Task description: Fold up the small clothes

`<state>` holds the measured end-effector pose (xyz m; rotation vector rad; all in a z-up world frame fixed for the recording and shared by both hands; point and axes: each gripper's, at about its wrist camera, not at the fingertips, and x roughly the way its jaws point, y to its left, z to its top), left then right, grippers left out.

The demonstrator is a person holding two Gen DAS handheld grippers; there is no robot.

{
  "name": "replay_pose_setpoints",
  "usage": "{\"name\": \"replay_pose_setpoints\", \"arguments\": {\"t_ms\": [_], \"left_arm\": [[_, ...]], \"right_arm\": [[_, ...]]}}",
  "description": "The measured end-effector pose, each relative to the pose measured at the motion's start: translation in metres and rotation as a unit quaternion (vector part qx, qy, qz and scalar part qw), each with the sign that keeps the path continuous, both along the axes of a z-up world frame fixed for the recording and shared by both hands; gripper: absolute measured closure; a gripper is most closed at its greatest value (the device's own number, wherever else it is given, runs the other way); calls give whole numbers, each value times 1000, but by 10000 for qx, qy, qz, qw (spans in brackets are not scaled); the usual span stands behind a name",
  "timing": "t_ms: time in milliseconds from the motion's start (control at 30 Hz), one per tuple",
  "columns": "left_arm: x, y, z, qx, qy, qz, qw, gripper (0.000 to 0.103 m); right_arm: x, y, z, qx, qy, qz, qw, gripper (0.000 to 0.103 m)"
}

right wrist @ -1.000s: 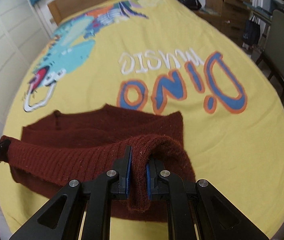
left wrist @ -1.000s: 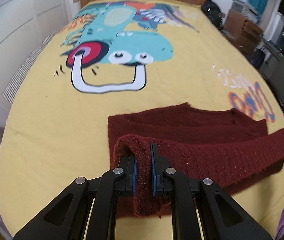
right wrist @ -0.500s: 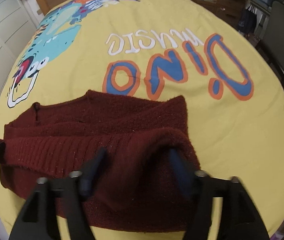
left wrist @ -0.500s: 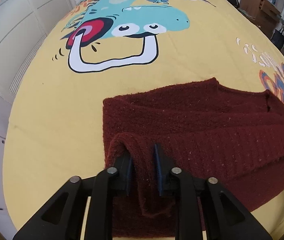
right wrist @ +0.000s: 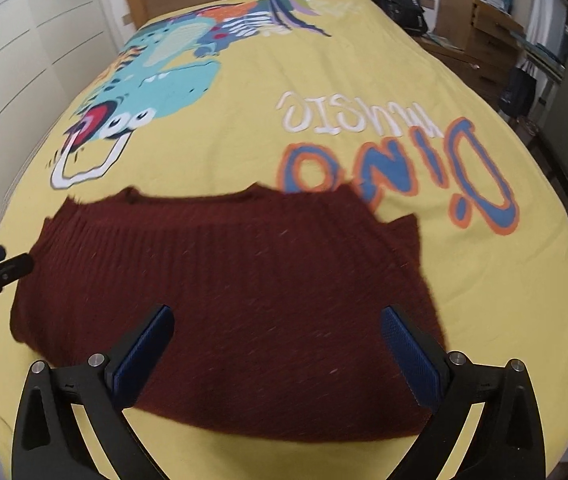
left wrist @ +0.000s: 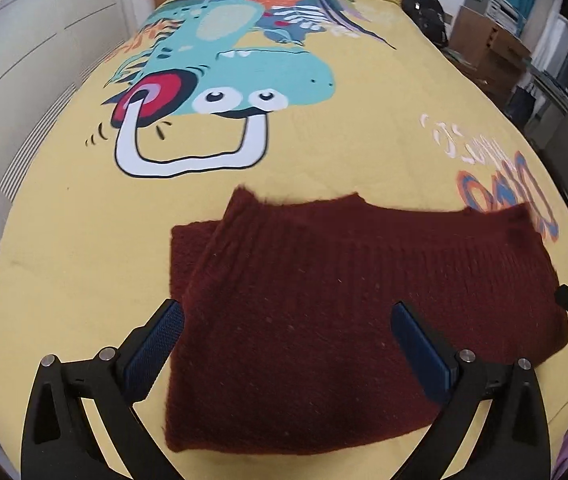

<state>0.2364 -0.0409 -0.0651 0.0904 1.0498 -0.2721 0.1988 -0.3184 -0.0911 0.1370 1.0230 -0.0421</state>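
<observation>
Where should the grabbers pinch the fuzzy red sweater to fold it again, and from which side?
Probably at its two short ends. The sweater lies flat as a wide band across the bedspread. The left gripper could come in low from the left and pinch the doubled left edge; the right gripper could take the right edge. Both have their jaws wide open above it.
</observation>
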Motion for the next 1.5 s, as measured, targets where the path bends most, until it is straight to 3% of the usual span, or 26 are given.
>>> {"name": "replay_pose_setpoints", "arguments": {"t_ms": [300, 400, 533, 933, 1333, 1500], "left_arm": [[-25, -30, -43, 48, 103, -348, 9993, 1], [-31, -37, -66, 261, 208, -460, 9984, 1], [-36, -33, -91, 540, 189, -595, 9966, 1], [-30, 8, -96, 585, 126, -519, 9969, 1], [-36, 8, -97, 417, -47, -323, 9986, 1], [-33, 8, -90, 402, 200, -418, 9981, 1]], "right_arm": [[-17, 40, -54, -292, 205, 351, 9987, 0], [-21, 39, -75, -392, 365, 359, 9979, 0], [-28, 21, -81, -300, 244, 254, 9989, 0], [-42, -26, -84, -48, 157, -83, 9998, 0], [-43, -20, -87, -143, 203, -51, 9997, 0], [-42, -17, -73, -177, 341, -6, 9993, 0]]}}
